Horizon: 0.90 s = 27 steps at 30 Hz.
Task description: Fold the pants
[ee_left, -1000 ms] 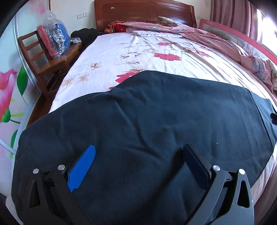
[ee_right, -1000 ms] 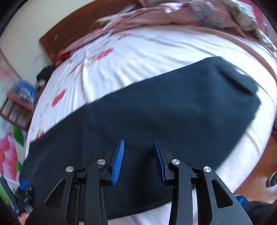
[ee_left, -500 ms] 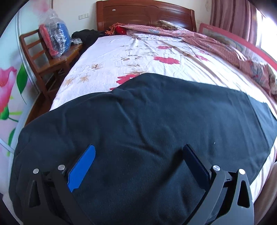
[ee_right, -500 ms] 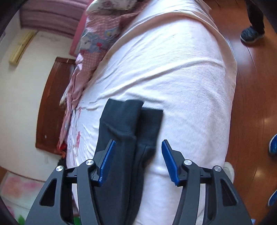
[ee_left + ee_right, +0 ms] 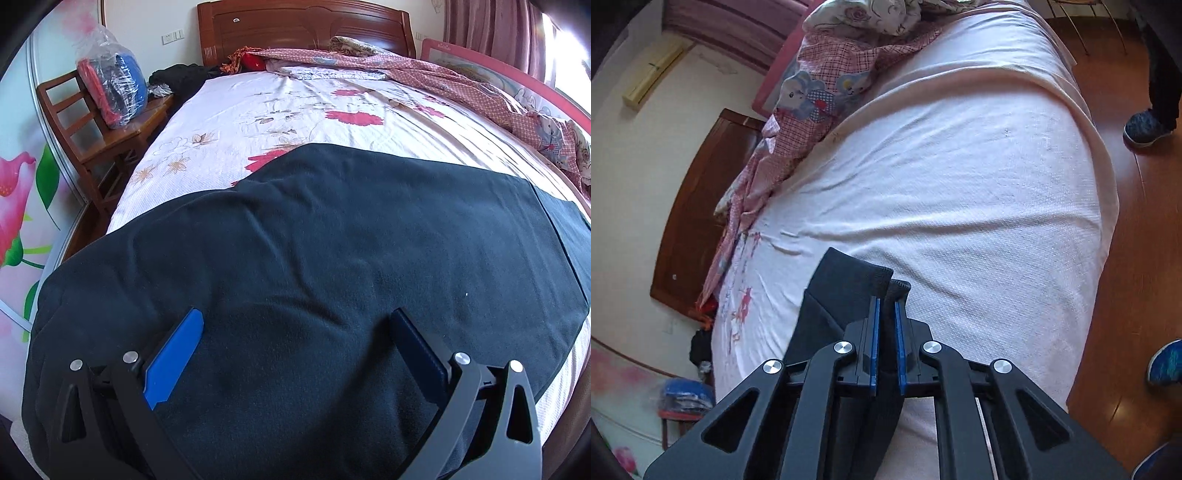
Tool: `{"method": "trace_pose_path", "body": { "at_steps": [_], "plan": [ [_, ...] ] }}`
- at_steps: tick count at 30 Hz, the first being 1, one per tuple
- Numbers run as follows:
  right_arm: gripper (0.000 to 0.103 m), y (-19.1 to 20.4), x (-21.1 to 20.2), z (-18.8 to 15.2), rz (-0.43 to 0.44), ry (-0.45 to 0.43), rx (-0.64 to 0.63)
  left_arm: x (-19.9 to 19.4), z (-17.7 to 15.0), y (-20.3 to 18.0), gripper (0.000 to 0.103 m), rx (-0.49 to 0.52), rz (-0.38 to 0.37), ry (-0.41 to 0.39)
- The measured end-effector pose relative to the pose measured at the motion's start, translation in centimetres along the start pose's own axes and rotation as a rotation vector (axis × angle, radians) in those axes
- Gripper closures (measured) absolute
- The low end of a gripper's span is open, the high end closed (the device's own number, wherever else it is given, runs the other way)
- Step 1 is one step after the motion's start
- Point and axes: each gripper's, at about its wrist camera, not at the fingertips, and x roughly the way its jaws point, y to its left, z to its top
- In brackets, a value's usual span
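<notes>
The dark navy pants (image 5: 332, 258) lie spread flat across the near end of the bed (image 5: 295, 107), reaching from its left edge to its right edge. My left gripper (image 5: 295, 321) is open, its two fingers wide apart just above the cloth near the left end. In the right wrist view my right gripper (image 5: 885, 310) is shut on the end of the pants (image 5: 846, 284), with the dark hem pinched between the blue pads (image 5: 874, 332) and sticking out past them.
A flowered sheet covers the bed. A checked quilt (image 5: 461, 85) is bunched along the far right side, under a wooden headboard (image 5: 303, 26). A wooden chair (image 5: 96, 122) with a plastic bag stands at the left. Wooden floor and shoes (image 5: 1145, 125) lie beyond the bed's right edge.
My right gripper swung round to the end of the pants and closed on the hem. My left gripper stayed open and hardly moved.
</notes>
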Motion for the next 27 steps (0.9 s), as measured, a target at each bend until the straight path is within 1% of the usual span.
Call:
{"method": "trace_pose_path", "body": {
  "at_steps": [1, 2, 3, 4, 5, 6, 7, 9, 10, 12, 15, 18, 23, 24, 25, 26, 27],
  "plan": [
    [0.096, -0.5, 0.8, -0.1, -0.023, 0.017, 0.011, 0.0, 0.0, -0.1, 0.002, 0.003, 0.003, 0.001],
    [0.096, -1.1, 1.1, -0.3, -0.024, 0.024, 0.025, 0.0, 0.0, -0.1, 0.002, 0.003, 0.001, 0.001],
    [0.096, -1.6, 1.2, -0.4, -0.007, 0.020, 0.038, -0.1, 0.0, 0.0, 0.002, 0.002, -0.002, 0.000],
    [0.093, -1.8, 0.9, -0.6, 0.008, 0.013, 0.050, -0.1, 0.0, 0.2, 0.002, 0.000, -0.006, -0.002],
    [0.088, -2.0, 0.5, -0.8, 0.015, 0.009, 0.064, -0.2, -0.1, 0.2, 0.002, -0.001, -0.008, -0.003],
    [0.075, -2.2, 0.0, -0.9, 0.022, 0.007, 0.074, -0.3, 0.0, 0.1, 0.002, 0.000, -0.005, -0.005],
    [0.063, -2.5, -0.4, -1.2, 0.059, 0.005, 0.087, -0.4, 0.0, 0.1, 0.002, 0.000, -0.003, -0.007],
    [0.056, -2.3, -1.2, -1.7, 0.062, 0.016, 0.086, -0.6, 0.0, 0.1, 0.002, -0.005, -0.003, -0.016],
    [0.056, -2.3, -1.0, -2.1, 0.063, 0.040, 0.083, -0.7, 0.0, 0.1, 0.002, -0.009, -0.005, -0.018],
    [0.056, -1.9, -0.4, -3.0, 0.120, 0.083, 0.086, -1.0, 0.1, 0.3, 0.002, -0.025, -0.026, -0.030],
    [0.056, -0.9, -0.2, -3.7, 0.105, 0.068, 0.014, -1.3, 0.0, 0.3, 0.002, -0.029, -0.044, -0.037],
    [0.056, -0.8, 0.2, -3.2, 0.110, 0.048, 0.021, -1.5, -0.1, 0.1, 0.002, -0.016, -0.045, -0.043],
    [0.055, -0.1, 1.0, -2.2, 0.041, 0.015, 0.031, -1.6, 0.0, 0.0, 0.002, -0.016, -0.051, -0.048],
    [0.051, 0.2, 1.0, -2.3, 0.032, 0.008, 0.024, -1.5, -0.1, -0.1, 0.002, -0.011, -0.049, -0.044],
    [0.051, 0.5, 1.1, -2.5, 0.021, 0.002, 0.001, -1.5, -0.1, -0.1, 0.002, -0.006, -0.046, -0.042],
    [0.051, 1.0, 1.2, -2.6, -0.001, 0.001, -0.035, -1.4, -0.2, -0.2, 0.002, 0.004, -0.041, -0.040],
    [0.059, 1.4, 1.3, -2.8, -0.031, 0.000, -0.072, -1.4, -0.3, -0.4, 0.002, 0.011, -0.036, -0.039]
  ]
}}
